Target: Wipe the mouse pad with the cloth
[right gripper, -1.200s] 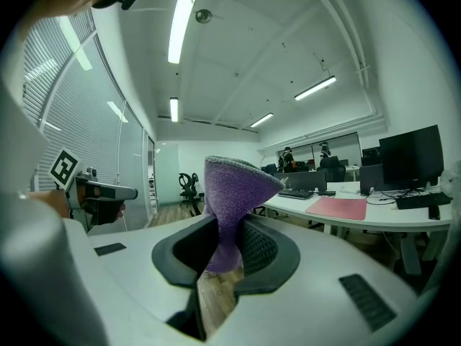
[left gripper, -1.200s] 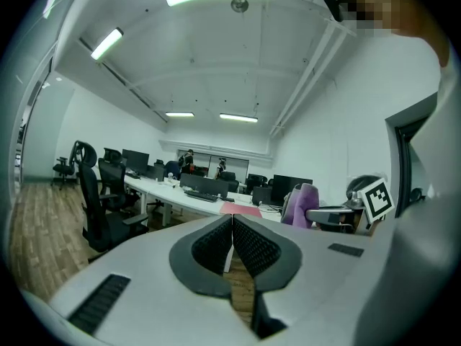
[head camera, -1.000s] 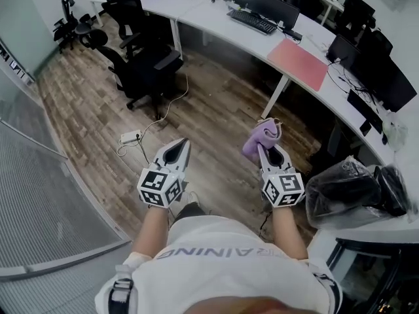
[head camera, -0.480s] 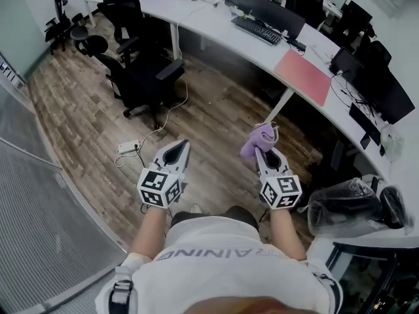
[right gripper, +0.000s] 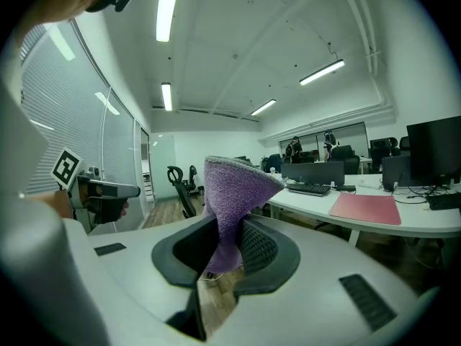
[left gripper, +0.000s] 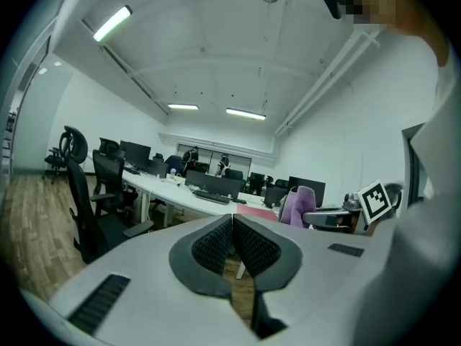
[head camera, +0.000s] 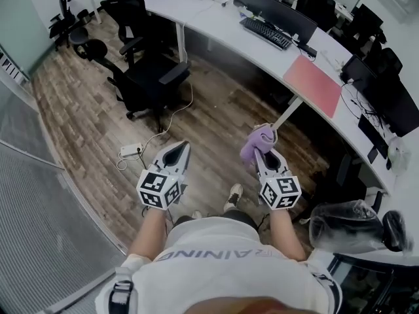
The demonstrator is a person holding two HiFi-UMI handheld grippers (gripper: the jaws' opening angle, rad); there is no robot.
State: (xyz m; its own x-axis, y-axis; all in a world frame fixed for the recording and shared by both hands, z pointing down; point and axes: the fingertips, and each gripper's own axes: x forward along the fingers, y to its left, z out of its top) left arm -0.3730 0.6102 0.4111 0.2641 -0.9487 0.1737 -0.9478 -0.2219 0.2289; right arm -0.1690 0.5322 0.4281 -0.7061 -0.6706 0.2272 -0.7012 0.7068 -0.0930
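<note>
**Cloth** (right gripper: 232,193): purple, folded. Pinched between the fingers (right gripper: 261,248) of the right gripper (head camera: 260,154). The lower end hangs down in the gap between them, and the bulk stands up past the fingertips in a rounded peak. It is held in the air over the floor (head camera: 85,123), well apart from the mouse pad.

**Mouse pad** (head camera: 313,85): red-pink, rectangular, flat. It lies along the near edge of the worktop (head camera: 216,25), beyond and to the right of the cloth. Its surface is bare, with white worktop showing on its far side.

**Right gripper**: fingers closed on the cloth and parted only by its thickness.

**Left gripper** (head camera: 177,148): level with the right gripper and well to its left. Its fingers are pressed together at the tips and hold nothing.

**Keyboard** (head camera: 267,33): on the worktop to the left of the mouse pad, in front of a dark monitor (head camera: 275,5).

**Surroundings**: a stretch of wooden floor lies between the grippers and the worktop's near edge. A white worktop leg (head camera: 288,113) stands under the pad. A black office chair (head camera: 147,77) stands to the left. A white power strip (head camera: 129,151) with its cable lies on the floor near the left gripper. A clear plastic bag (head camera: 344,224) sits at the lower right.
</note>
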